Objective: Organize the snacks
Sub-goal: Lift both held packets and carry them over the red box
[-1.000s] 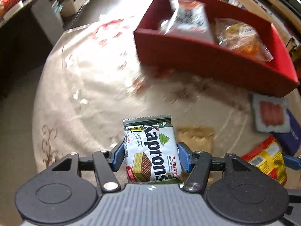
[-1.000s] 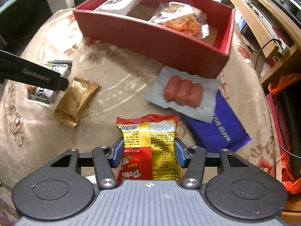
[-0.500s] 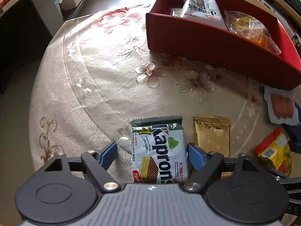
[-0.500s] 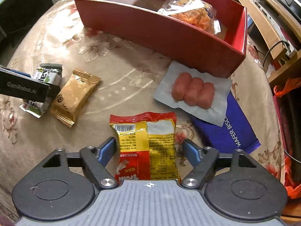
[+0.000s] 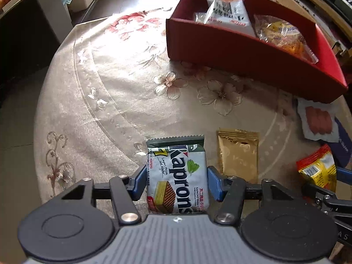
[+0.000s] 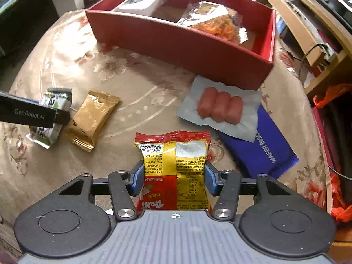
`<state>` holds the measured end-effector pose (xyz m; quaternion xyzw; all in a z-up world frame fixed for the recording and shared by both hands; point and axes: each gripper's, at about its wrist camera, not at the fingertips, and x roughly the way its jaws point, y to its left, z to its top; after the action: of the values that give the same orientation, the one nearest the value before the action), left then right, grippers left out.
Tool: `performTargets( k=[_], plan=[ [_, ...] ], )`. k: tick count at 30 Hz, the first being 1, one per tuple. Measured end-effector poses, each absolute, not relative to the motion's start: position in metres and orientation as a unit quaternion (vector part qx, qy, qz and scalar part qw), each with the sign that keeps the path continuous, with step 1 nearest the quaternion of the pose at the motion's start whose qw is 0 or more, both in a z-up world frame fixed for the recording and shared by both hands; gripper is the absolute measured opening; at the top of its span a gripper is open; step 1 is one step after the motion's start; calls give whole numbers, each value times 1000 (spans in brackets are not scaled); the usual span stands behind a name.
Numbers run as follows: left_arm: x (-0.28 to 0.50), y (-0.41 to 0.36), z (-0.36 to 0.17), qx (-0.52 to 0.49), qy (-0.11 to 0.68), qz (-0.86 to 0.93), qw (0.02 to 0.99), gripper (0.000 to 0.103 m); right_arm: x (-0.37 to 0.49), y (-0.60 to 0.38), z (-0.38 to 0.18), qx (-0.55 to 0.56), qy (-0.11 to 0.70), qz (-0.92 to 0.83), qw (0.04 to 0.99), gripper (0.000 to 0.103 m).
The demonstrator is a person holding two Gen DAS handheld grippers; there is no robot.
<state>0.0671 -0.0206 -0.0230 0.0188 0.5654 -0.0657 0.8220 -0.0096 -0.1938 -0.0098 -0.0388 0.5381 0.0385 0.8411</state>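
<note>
My left gripper (image 5: 176,171) points down at the table, and its closing jaws press both blue pads on the sides of a grey-green Kaprons wafer packet (image 5: 178,154). In the right wrist view that packet (image 6: 54,101) shows behind one black finger (image 6: 33,114) of the left gripper. My right gripper (image 6: 174,169) is closing too, pads against a red and yellow snack bag (image 6: 173,154). The red box (image 5: 242,50) stands further back. It holds a white packet (image 5: 226,11) and a clear bag of orange snacks (image 5: 283,35).
A gold packet (image 6: 92,118) lies between the two held snacks. A pack of three sausages (image 6: 220,107) rests partly on a blue wafer packet (image 6: 264,151) in front of the box's right end. Wooden shelving (image 6: 308,33) and an orange plastic bag (image 6: 330,96) stand beyond the table's right edge.
Both grippers gripped their packets a second ago, spread their jaws wide half a second ago, and have now closed on the same packets again. Neither packet has left the table.
</note>
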Motion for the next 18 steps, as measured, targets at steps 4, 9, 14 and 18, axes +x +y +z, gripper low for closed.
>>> performTargets(
  k=[4, 9, 14, 18],
  plan=[
    [64, -22, -12, 13, 554, -78, 829, 55, -14, -195, -1, -28, 524, 27, 851, 61],
    [62, -29, -3, 22, 537, -83, 839, 55, -12, -195, 10, -21, 513, 27, 858, 61],
    [66, -35, 4, 26, 524, -85, 847, 55, -4, -194, 17, -18, 502, 28, 864, 61],
    [70, -41, 8, 29, 515, -87, 852, 55, 4, -199, 28, -8, 488, 25, 872, 61]
  ],
)
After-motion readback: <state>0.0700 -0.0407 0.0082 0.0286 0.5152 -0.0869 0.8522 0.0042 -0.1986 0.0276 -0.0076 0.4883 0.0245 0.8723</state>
